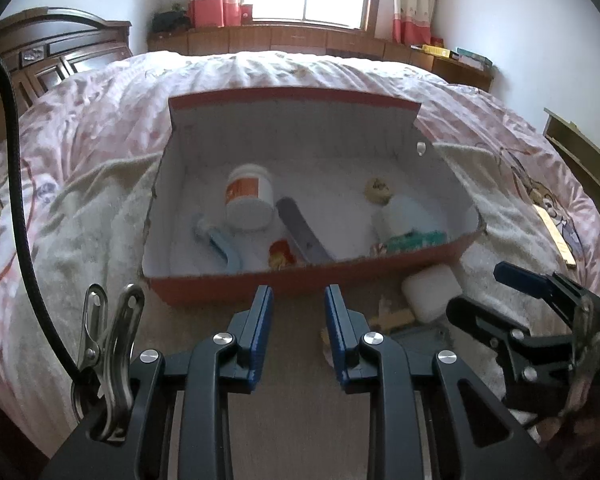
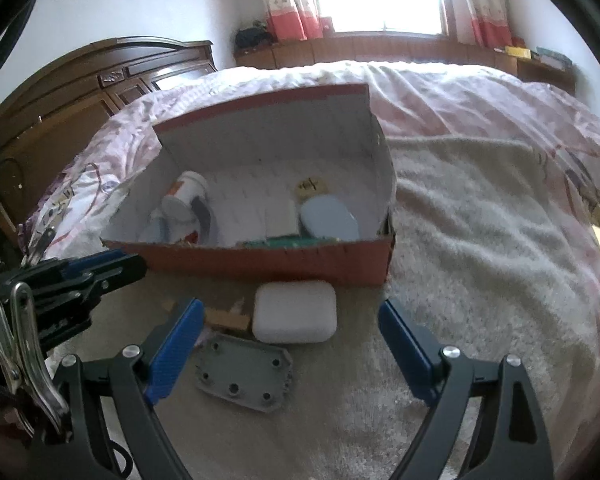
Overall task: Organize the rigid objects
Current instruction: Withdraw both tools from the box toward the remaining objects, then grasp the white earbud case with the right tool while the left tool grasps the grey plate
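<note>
Red box (image 2: 260, 260) sits just behind the white case (image 2: 295, 311), right gripper (image 2: 290, 354) spread wide, left gripper (image 1: 299, 308) empty, slightly apart.

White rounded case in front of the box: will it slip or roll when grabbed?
The white rounded case lies flat, so it probably won't roll. Its smooth, rounded edges may slip between pads. It looks rigid and likely light.

The red cardboard box's (image 2: 260, 264) near wall hides most of a green flat item (image 2: 288, 242). The small yellowish wooden piece (image 2: 226, 319) lies partly behind the white rounded case (image 2: 295, 312).
</note>
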`<state>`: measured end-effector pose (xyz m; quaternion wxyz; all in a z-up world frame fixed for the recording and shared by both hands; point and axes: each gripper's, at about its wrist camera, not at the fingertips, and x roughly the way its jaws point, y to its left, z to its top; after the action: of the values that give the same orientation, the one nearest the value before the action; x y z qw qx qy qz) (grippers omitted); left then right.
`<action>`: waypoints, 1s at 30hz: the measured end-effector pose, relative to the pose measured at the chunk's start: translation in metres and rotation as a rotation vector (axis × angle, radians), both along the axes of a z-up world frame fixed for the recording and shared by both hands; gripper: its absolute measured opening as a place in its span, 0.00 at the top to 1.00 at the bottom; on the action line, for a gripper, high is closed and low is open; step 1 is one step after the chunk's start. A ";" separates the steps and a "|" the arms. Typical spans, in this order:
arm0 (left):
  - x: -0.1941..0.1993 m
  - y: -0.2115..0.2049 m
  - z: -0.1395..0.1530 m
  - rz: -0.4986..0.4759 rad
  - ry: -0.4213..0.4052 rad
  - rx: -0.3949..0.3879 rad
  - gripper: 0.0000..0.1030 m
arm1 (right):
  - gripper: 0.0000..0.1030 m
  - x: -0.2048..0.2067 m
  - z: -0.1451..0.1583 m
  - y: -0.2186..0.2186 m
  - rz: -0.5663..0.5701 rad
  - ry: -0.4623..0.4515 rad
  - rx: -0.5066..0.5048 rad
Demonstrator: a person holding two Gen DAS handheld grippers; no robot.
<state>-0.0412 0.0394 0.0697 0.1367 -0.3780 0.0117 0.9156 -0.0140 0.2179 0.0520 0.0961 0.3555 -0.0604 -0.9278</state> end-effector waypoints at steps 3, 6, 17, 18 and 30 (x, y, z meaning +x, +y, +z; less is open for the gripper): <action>0.002 -0.002 -0.007 0.006 -0.021 -0.003 0.73 | 0.11 -0.002 -0.007 0.000 -0.005 -0.015 0.005; 0.003 -0.005 -0.014 0.015 -0.040 -0.005 0.73 | 0.11 -0.003 -0.013 -0.002 -0.008 -0.024 0.014; 0.005 -0.009 -0.030 0.029 -0.082 -0.005 0.73 | 0.11 -0.021 -0.032 -0.004 -0.022 -0.082 0.016; 0.005 -0.008 -0.031 0.028 -0.084 -0.006 0.73 | 0.11 -0.023 -0.033 -0.005 -0.027 -0.083 0.019; 0.004 -0.005 -0.034 0.024 -0.096 -0.007 0.73 | 0.42 -0.028 -0.032 -0.002 -0.067 -0.053 0.043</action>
<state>-0.0368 0.0339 0.0360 0.1249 -0.4222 0.0038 0.8979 -0.0423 0.2163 0.0200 0.0556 0.3799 -0.0546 -0.9217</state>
